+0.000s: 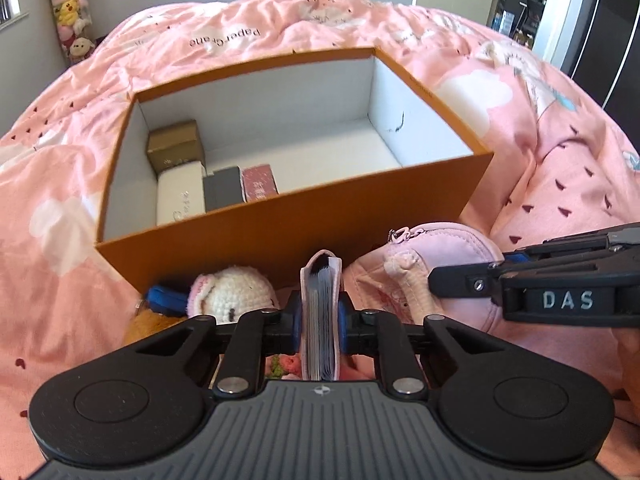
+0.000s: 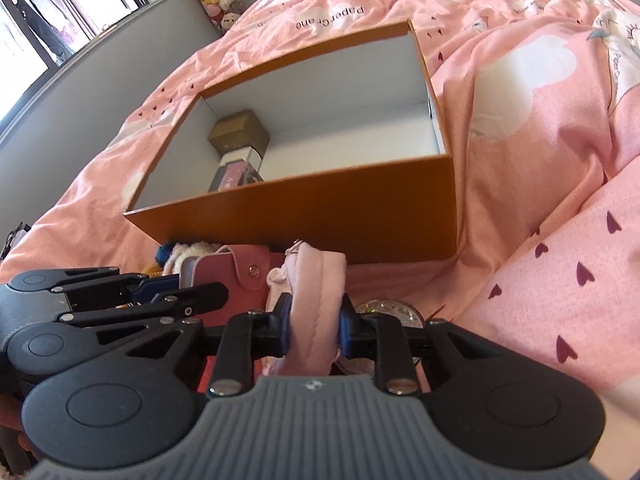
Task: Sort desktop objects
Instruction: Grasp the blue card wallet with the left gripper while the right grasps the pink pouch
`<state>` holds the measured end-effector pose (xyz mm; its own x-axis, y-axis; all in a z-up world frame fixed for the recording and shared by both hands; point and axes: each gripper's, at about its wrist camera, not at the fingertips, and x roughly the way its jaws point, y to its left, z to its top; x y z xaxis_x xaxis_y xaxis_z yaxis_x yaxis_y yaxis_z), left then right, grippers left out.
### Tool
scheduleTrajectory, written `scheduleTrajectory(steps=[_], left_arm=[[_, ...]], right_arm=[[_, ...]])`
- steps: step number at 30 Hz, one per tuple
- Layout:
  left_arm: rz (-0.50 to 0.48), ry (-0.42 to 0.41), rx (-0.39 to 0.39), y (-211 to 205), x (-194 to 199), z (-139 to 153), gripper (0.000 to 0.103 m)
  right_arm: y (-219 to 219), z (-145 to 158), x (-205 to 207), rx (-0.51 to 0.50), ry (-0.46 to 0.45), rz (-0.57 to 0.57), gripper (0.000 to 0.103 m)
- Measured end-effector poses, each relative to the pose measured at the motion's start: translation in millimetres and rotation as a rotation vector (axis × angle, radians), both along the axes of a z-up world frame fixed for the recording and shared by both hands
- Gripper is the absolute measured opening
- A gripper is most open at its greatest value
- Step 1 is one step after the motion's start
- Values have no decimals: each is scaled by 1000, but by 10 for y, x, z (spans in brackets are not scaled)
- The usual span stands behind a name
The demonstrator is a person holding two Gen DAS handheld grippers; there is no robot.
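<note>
Jaws clamp card holder (image 1: pixel 321 312) and pouch (image 2: pixel 314 312).

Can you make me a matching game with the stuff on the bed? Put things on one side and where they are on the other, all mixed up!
Things:
1. card holder
2. pink pouch
3. gold box
4. crochet toy

Places:
A. in a back corner inside the orange box
B. on the bedspread in front of the orange box
C. pinched in the left hand-held gripper
D. pinched in the right hand-held gripper

Pairs: 1-C, 2-D, 3-A, 4-B
</note>
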<state>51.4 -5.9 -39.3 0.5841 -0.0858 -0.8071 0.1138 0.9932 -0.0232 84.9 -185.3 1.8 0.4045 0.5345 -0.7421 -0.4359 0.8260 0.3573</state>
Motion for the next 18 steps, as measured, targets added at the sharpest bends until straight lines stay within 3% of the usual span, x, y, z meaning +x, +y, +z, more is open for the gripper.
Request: scheduleTrajectory(steps=[7,18], left_arm=[[25,-17,-114,162,-82,330,18],[15,-96,-205,344,-41,932,18]], right_arm=[[-20,347,-82,22,-116,1,23],[-208,814,20,159,-202,-35,22]])
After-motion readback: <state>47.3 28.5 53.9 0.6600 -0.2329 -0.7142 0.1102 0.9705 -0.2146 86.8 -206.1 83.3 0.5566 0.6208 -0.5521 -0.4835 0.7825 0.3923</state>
